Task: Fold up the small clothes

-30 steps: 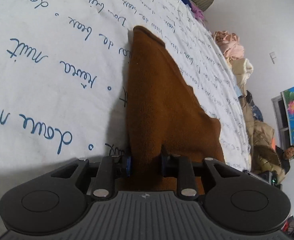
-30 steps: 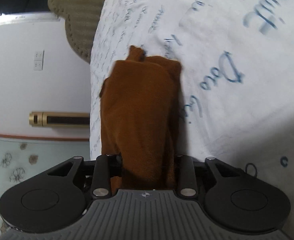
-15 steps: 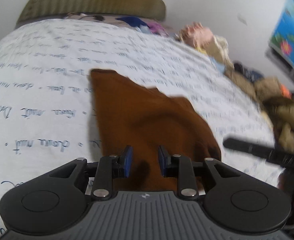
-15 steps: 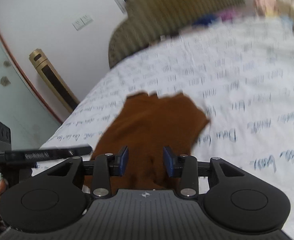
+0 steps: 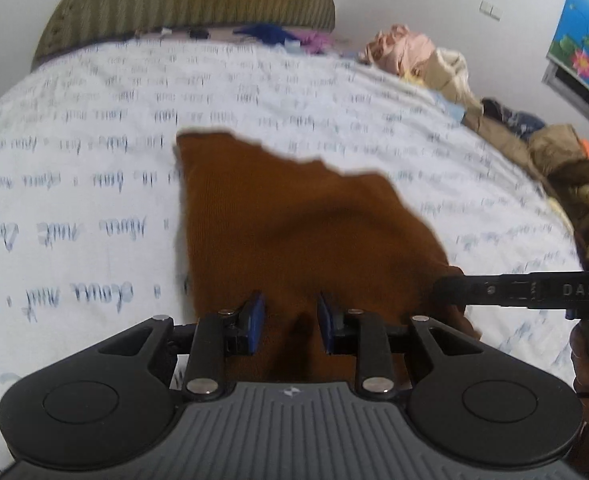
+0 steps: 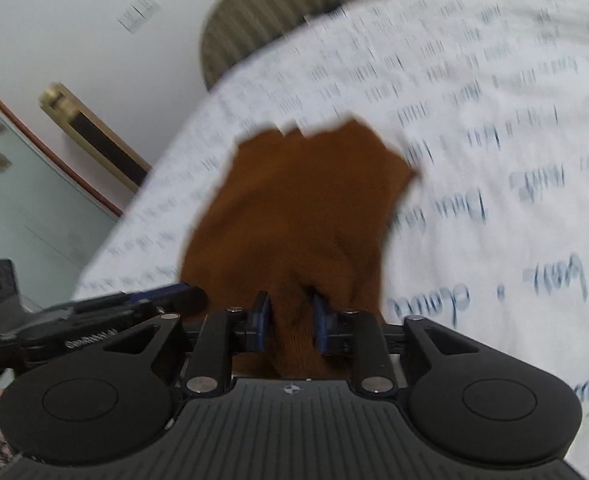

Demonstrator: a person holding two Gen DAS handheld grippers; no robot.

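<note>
Now brown cloth (image 5: 294,232) btwn left claw (image 5: 290,322) fingers.

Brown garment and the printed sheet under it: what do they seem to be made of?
The brown garment looks like a soft, matte knit, perhaps cotton or fleece: faint fine ribbing shows near its left edge, and it bunches between the right gripper fingers. The white sheet looks like thin, smooth woven cloth, matte, printed with blue script. Blur leaves the exact fibres open.
</note>
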